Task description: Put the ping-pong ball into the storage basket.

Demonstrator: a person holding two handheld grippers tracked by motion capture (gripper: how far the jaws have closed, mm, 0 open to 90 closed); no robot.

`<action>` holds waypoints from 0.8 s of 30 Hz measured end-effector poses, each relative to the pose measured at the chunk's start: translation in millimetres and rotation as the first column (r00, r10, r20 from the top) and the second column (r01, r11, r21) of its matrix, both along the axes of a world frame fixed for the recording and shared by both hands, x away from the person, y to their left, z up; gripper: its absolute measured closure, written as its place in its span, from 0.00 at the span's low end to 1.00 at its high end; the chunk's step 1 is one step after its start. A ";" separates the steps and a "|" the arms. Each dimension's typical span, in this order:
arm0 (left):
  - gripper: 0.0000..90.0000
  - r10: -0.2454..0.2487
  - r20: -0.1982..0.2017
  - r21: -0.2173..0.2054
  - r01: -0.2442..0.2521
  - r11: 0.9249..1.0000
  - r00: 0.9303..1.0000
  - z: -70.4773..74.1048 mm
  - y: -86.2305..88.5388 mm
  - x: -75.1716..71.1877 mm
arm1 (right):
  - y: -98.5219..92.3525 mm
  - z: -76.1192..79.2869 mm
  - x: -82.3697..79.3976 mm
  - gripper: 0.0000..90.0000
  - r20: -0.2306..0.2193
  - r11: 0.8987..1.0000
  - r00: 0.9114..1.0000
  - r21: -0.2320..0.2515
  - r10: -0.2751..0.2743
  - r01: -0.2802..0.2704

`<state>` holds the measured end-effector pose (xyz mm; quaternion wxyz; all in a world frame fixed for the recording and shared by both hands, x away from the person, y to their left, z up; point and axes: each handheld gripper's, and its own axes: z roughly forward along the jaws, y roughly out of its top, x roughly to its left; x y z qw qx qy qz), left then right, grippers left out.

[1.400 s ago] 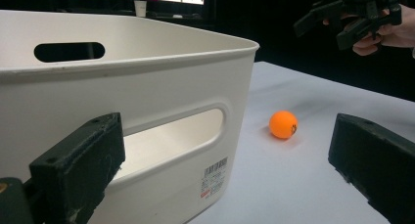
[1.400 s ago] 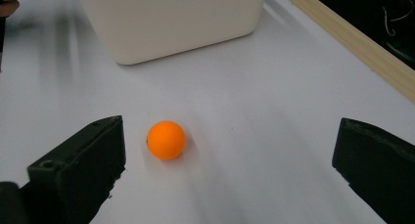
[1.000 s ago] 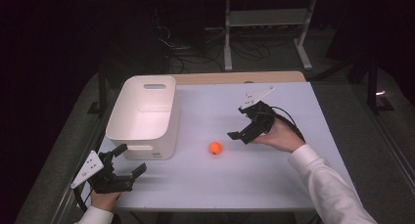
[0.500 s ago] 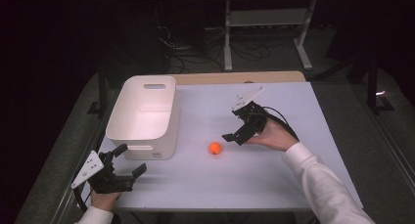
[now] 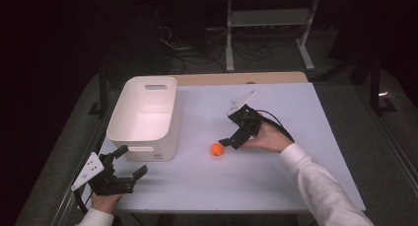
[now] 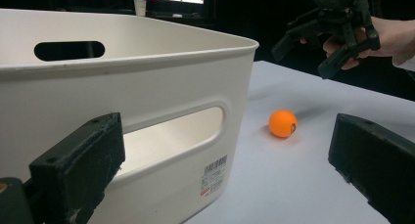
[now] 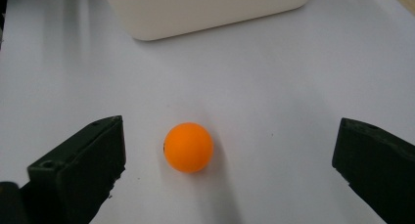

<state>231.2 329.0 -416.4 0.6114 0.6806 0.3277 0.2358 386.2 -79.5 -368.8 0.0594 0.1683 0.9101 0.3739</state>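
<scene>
An orange ball (image 5: 216, 149) lies on the white table (image 5: 296, 107), right of a white bin (image 5: 145, 117). My right gripper (image 5: 226, 130) is open and hovers just right of the ball, jaws tilted down at it. In the right gripper view the ball (image 7: 188, 146) sits on the table between the two wide-apart jaws of the right gripper (image 7: 230, 138), left of their middle and untouched. My left gripper (image 5: 131, 161) is open and low at the table's front left, near the bin's front corner. Its own view shows the bin (image 6: 147, 87), the ball (image 6: 283, 123) and the right gripper (image 6: 333, 38) beyond.
The bin (image 7: 205, 9) is empty, with handle slots in its end walls. A wooden strip (image 5: 236, 78) borders the table's far edge. A metal rack (image 5: 268, 23) and cables stand on the dark floor behind.
My right gripper has moved left and down, closer to the ball. The left gripper, the ball and the bin have stayed where they were.
</scene>
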 end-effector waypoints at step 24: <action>0.00 -0.005 0.007 -0.009 0.005 1.000 1.000 0.5 -0.6 -0.4 | 19.4 -18.7 4.7 0.00 -0.013 0.997 0.998 -0.047 0.066 -0.067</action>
